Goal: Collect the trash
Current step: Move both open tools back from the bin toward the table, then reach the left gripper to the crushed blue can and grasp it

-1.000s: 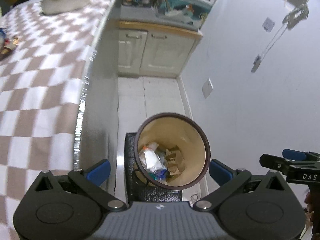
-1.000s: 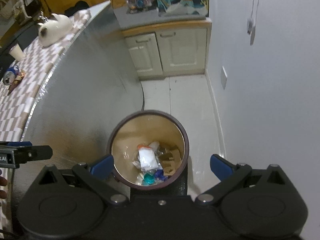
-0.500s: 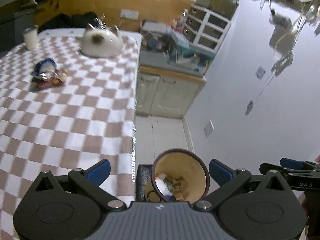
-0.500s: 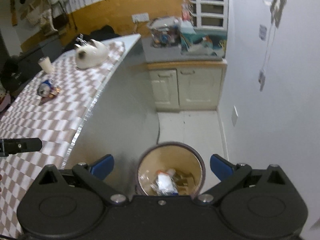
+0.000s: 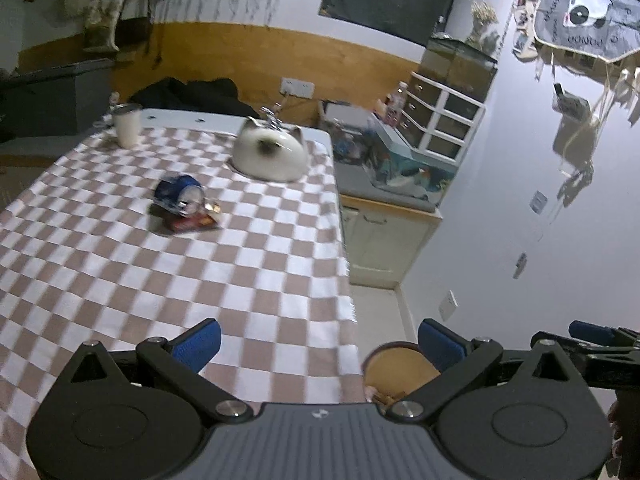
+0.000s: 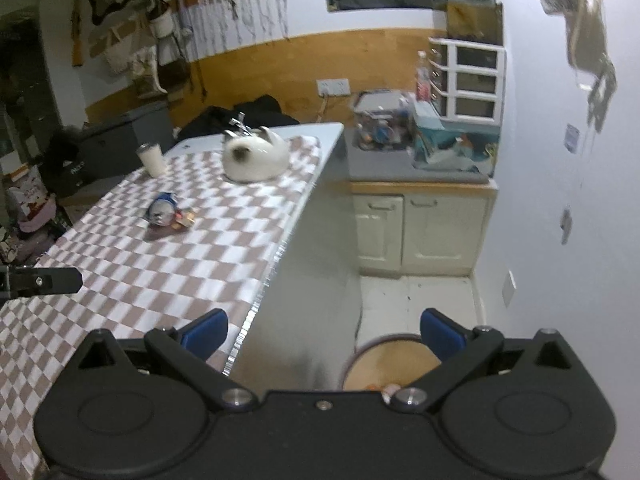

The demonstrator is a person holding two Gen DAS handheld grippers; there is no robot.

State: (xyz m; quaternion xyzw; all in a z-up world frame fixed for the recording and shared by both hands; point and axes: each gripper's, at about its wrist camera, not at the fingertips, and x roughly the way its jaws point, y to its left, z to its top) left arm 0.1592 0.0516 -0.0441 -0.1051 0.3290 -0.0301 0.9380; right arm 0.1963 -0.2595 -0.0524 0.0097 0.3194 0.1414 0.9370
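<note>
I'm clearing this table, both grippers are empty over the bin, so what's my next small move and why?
Probably reach the left gripper forward over the checkered table toward the crushed blue can lying on the red wrapper. Both grippers are open and empty, and that pile looks like the only trash on the cloth.

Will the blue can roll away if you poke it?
Probably: the can lies on its side, so its round body could roll. The red packet touching it may block one way. It looks dented, so likely light and wobbly.
</note>
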